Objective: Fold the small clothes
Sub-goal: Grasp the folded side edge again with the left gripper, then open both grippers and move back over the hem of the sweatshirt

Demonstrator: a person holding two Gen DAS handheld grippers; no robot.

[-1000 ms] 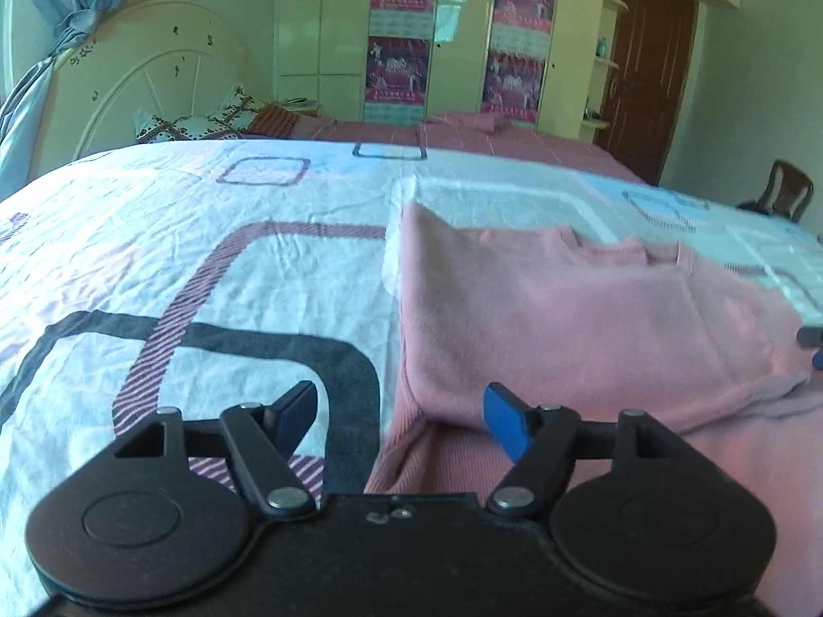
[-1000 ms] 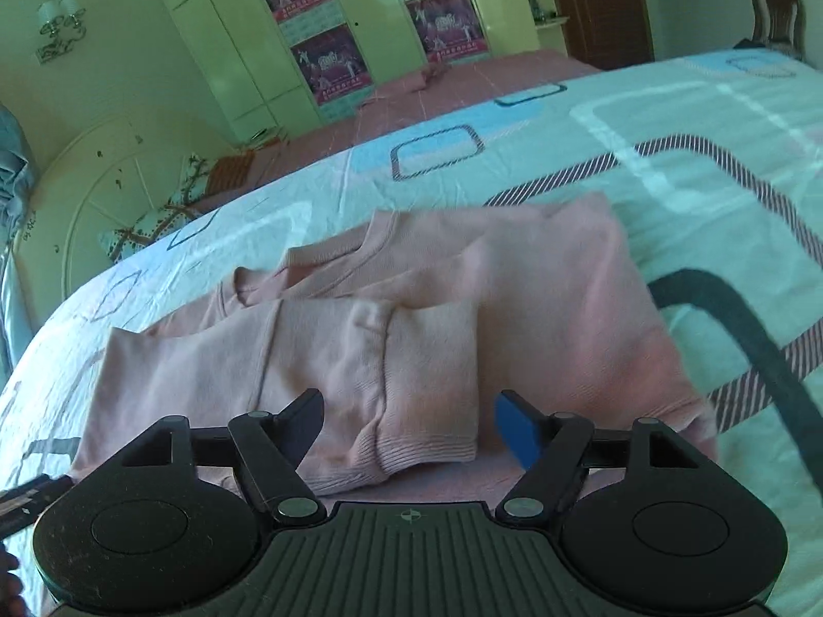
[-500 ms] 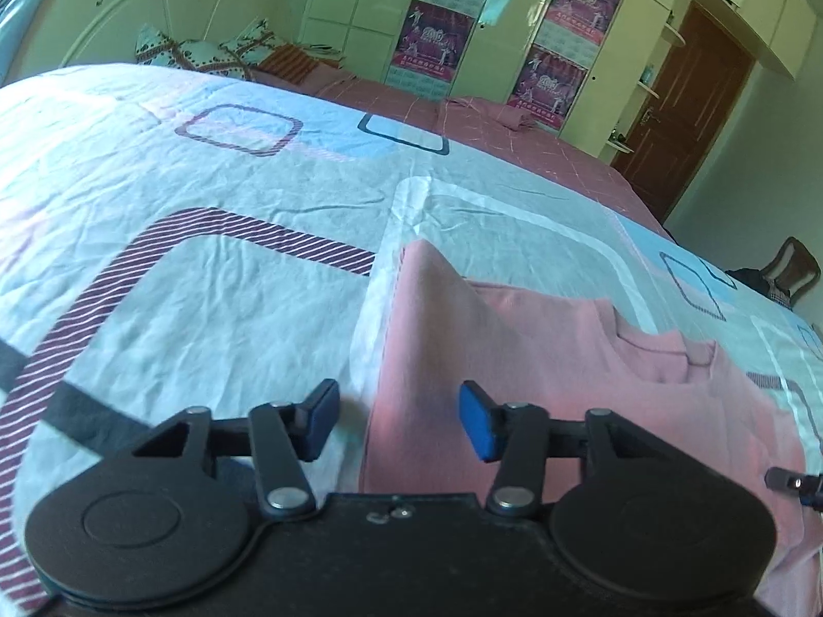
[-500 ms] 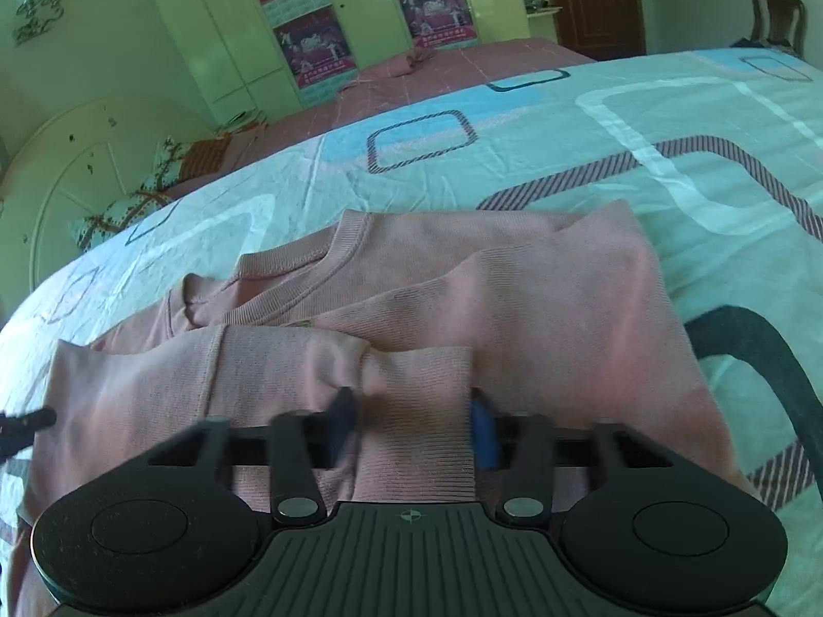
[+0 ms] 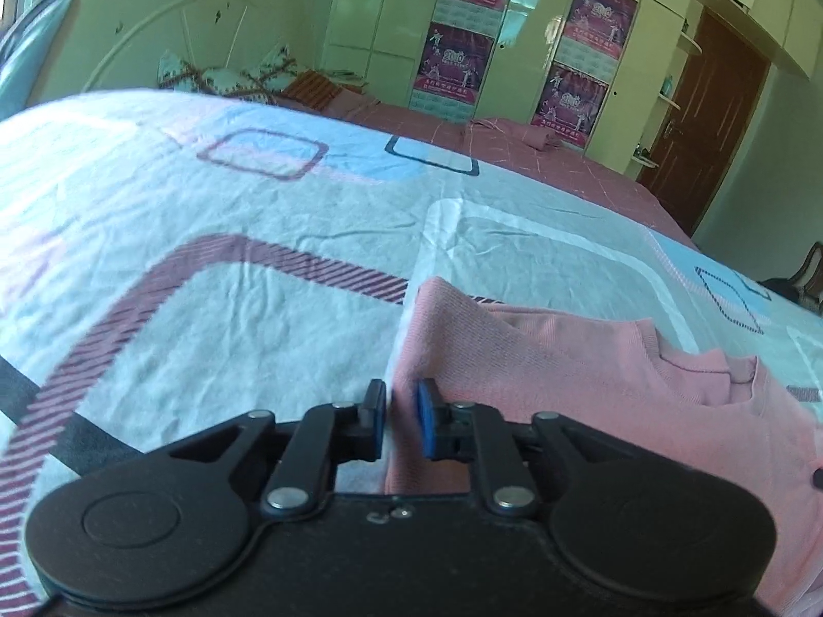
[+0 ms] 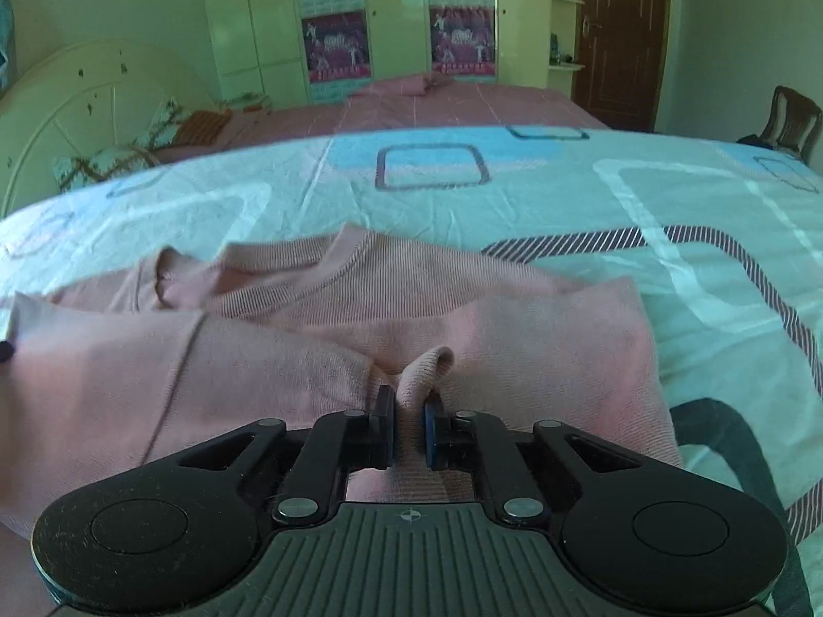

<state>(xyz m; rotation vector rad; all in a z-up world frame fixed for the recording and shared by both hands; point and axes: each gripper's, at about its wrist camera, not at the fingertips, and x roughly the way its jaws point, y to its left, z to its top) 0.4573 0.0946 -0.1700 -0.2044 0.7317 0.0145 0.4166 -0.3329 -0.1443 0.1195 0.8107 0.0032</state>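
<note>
A small pink knit sweater (image 5: 591,385) lies on the patterned bedsheet (image 5: 231,319), with its sleeves folded across the body. My left gripper (image 5: 401,416) is shut on the sweater's left edge, with a thin strip of fabric between the pads. In the right wrist view the sweater (image 6: 514,319) spreads across the middle. My right gripper (image 6: 409,424) is shut on a raised fold of the sweater's fabric, which bulges up between the fingers.
The sheet (image 6: 694,236) spreads wide around the sweater. A second bed with a pink cover (image 6: 452,103) stands behind, before cupboards with posters (image 5: 452,61). A headboard (image 5: 170,46) is at the left, a door (image 6: 622,36) and a chair (image 6: 792,118) at the right.
Both grippers moved forward and down onto the sweater and closed from open. The left one pinched the left edge, the right one pinched a fold near the folded sleeve.
</note>
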